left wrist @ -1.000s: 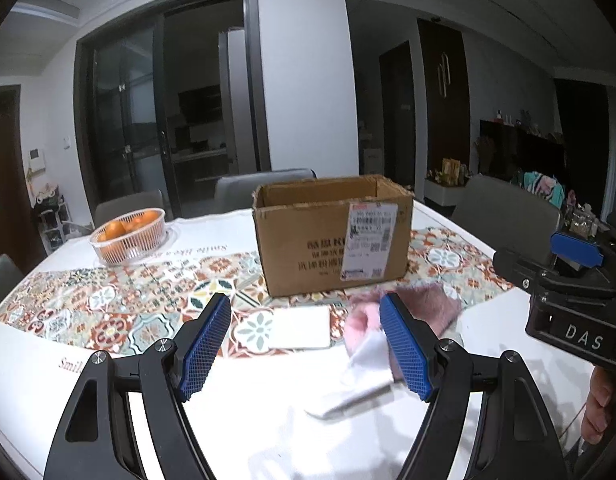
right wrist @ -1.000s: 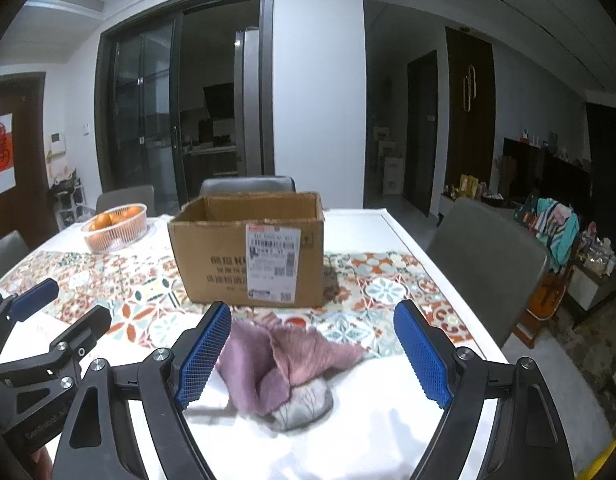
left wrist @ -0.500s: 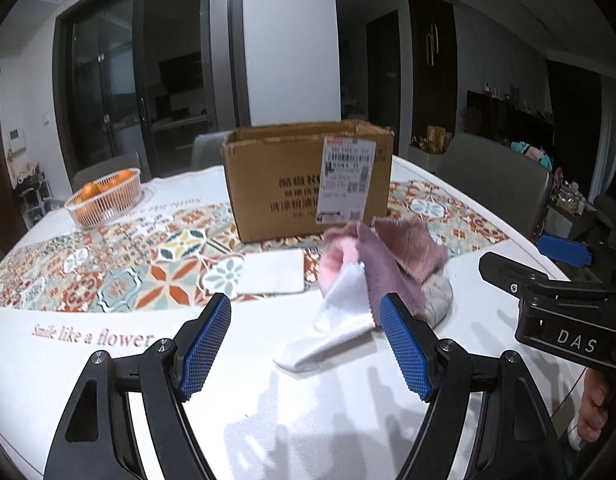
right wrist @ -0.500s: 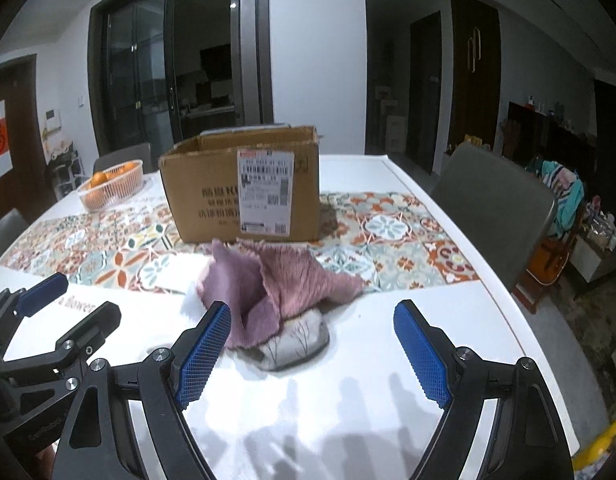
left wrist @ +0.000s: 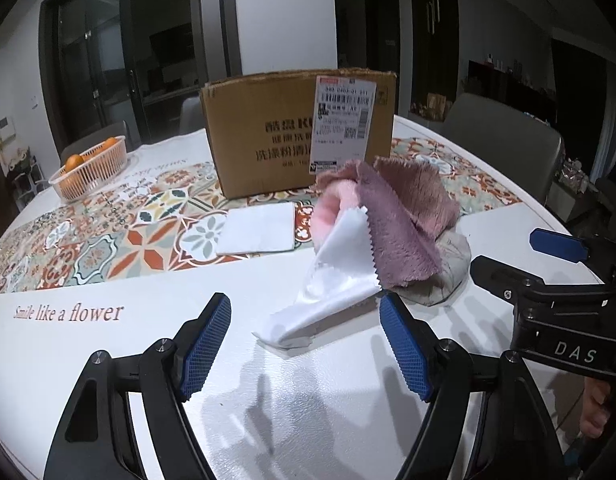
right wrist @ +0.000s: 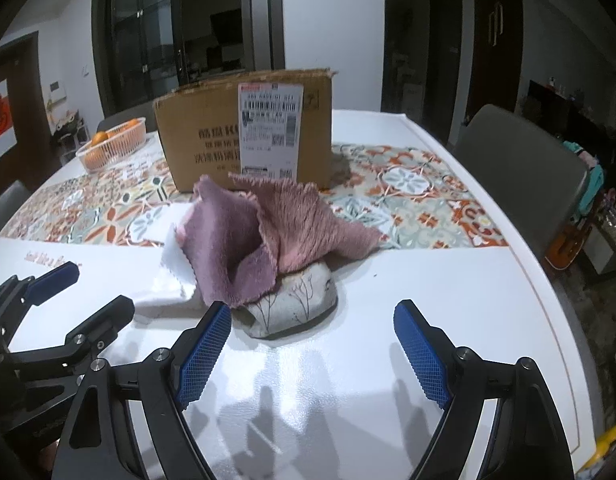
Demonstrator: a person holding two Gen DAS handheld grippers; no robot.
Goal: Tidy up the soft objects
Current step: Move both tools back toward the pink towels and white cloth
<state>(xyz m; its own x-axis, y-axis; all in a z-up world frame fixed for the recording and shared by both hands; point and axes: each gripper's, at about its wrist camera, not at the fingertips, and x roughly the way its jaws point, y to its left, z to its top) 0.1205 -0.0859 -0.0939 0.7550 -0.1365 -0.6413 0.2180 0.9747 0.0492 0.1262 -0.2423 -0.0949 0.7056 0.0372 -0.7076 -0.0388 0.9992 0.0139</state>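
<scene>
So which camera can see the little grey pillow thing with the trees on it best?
The right wrist view: the grey pouch lies in front of the camera, its tree drawings clear below the purple cloth. The left wrist view shows only a plain grey edge poking out from under that cloth.

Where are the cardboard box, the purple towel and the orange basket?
box point(left wrist: 264, 148): left wrist view, bare front wall left of the label.
purple towel point(right wrist: 224, 248): right wrist view, middle of its front fold.
basket point(left wrist: 94, 176): left wrist view, its slatted side wall.
</scene>
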